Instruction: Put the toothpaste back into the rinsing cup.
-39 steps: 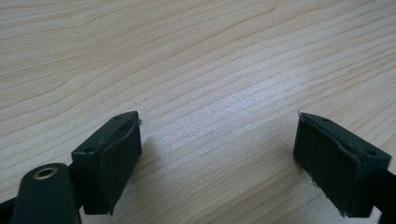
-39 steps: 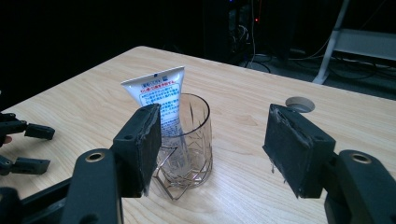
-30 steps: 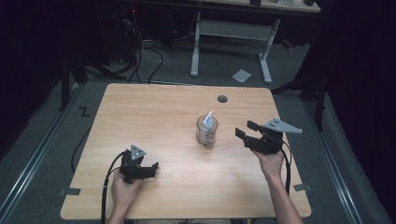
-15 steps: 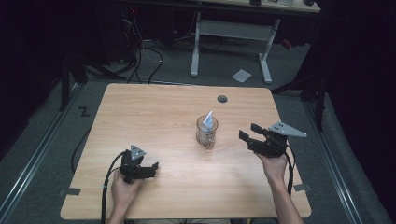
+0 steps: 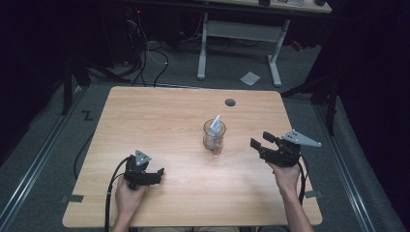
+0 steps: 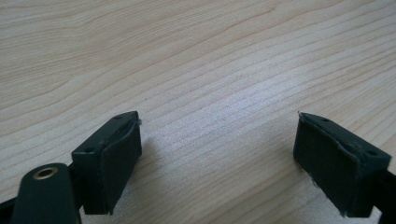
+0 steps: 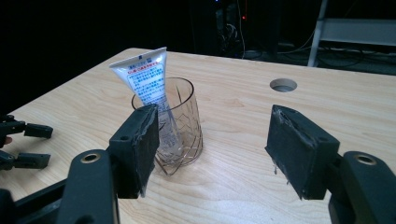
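Table [image 5: 159, 116] of pale wood takes up the middle of the high view, with a small round hole [image 5: 230, 102] near its far edge. The same hole [image 7: 283, 85] appears in the right gripper view, beyond the glass.

A clear glass [image 5: 213, 137] with a cut pattern stands upright near the middle of the table, a little toward the person's right. A white tube [image 5: 216, 124] with printed text leans inside it, its flat crimped end sticking up above the rim. In the right gripper view the glass [image 7: 184, 126] and the tube [image 7: 147, 81] sit just ahead of one jaw and off to its side, not between the two.

The right gripper [image 5: 259, 143] is held just above the table to the right of the glass, pointing toward it and apart from it. Its jaws stand wide and have just been opening, with nothing between them.

The left gripper [image 5: 157, 175] rests low at the near left of the table, well apart from the glass. Its jaws [image 6: 217, 154] are spread wide over bare wood, grasping nothing.
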`<move>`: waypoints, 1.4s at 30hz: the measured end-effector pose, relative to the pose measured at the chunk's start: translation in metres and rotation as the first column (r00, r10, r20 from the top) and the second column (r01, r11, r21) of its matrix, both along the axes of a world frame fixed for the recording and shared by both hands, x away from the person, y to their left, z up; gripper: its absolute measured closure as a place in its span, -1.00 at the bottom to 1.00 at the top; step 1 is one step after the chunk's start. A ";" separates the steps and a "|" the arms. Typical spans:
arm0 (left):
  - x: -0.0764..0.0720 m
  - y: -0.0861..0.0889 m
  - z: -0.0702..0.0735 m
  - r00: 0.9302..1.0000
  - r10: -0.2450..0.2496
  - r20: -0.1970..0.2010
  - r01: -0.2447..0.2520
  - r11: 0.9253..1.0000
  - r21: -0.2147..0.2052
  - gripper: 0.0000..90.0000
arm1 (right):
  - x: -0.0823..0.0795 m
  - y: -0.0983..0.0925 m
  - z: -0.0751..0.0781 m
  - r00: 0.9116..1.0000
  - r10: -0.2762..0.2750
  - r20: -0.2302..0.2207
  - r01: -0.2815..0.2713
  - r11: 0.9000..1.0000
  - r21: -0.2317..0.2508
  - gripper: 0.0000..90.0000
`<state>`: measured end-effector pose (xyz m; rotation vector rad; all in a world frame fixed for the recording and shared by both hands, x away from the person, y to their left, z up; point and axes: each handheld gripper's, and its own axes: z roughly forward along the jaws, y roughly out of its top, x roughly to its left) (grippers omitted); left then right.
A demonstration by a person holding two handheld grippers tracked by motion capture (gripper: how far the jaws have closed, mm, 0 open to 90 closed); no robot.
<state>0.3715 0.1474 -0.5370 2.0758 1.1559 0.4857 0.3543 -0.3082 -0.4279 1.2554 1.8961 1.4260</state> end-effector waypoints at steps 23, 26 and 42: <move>0.000 0.000 0.000 1.000 0.000 0.000 0.000 1.000 0.001 -0.65 | -0.016 -0.008 -0.024 0.999 -0.012 -0.034 0.012 1.000 0.000 -0.26; 0.000 0.000 0.000 1.000 0.000 0.000 0.000 1.000 0.000 -0.65 | -0.016 -0.006 -0.028 0.999 -0.012 -0.045 0.012 1.000 -0.002 -0.26; 0.000 0.000 0.000 1.000 0.000 0.000 0.000 1.000 0.000 -0.65 | -0.015 0.007 -0.051 0.995 0.003 -0.101 -0.004 1.000 -0.017 -0.25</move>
